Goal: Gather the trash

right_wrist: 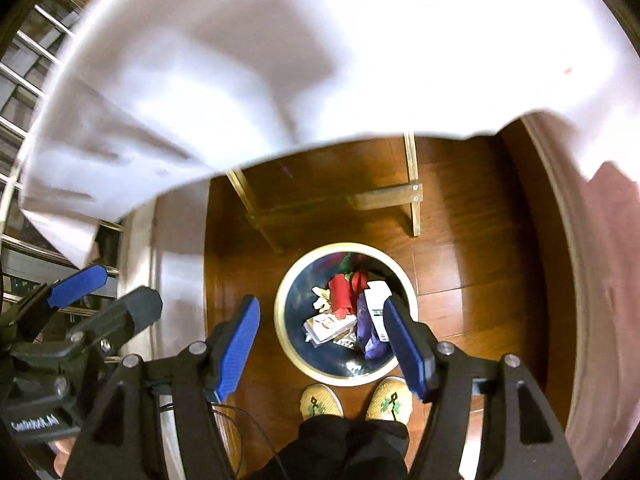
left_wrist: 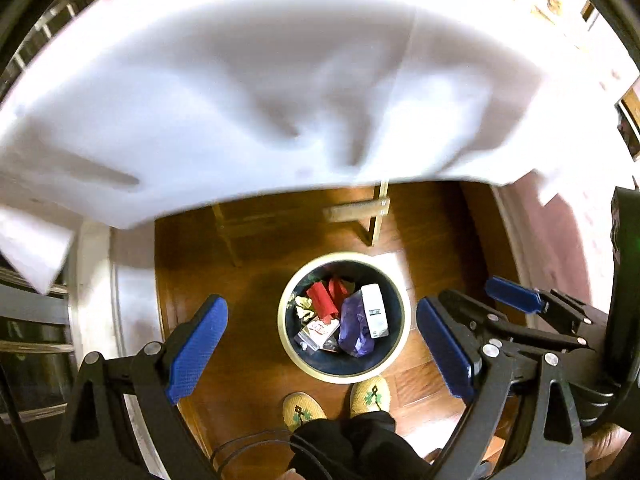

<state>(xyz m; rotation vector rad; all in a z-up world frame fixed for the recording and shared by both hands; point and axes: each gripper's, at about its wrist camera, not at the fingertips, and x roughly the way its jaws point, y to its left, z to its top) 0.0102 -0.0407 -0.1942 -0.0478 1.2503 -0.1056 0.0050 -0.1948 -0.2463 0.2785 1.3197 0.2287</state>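
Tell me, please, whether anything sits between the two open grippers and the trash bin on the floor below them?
Nothing visible does: both the left gripper and right gripper hang open and empty above the trash bin.

Trash in bin, btwn table legs & slippers.

Lettering on black gripper body, mirrored, not legible

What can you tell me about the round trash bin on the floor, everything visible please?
The trash bin is round with a cream rim and dark blue inside, standing upright on the wooden floor just ahead of the person's slippers. It holds a red wrapper, a white box, purple plastic and crumpled paper. Neither gripper touches it.
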